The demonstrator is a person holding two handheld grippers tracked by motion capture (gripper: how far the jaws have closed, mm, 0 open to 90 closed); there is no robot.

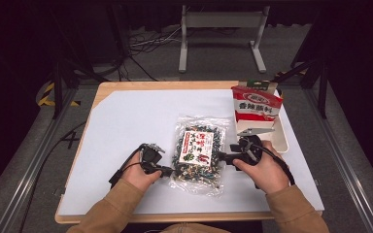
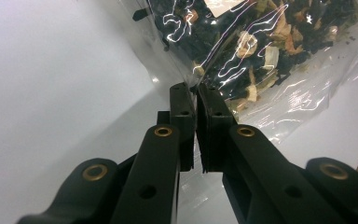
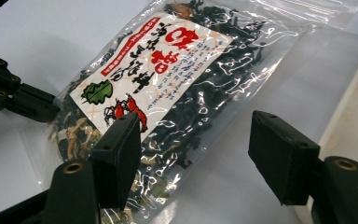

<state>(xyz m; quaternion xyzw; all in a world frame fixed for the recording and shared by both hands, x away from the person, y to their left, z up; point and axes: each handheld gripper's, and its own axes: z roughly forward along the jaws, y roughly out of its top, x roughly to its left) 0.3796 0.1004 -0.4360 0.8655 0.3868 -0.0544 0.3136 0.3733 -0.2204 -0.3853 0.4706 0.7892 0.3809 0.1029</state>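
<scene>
Bag clear glossy crinkled plastic; gripper matt black; table smooth white.

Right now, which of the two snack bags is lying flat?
The clear bag of dark dried bits with the red-and-white label, flat on the white sheet between both hand-held grippers. The red-and-white bag stands upright in the white tray.

A red snack packet stands in a white tray at the table's right edge.
</scene>
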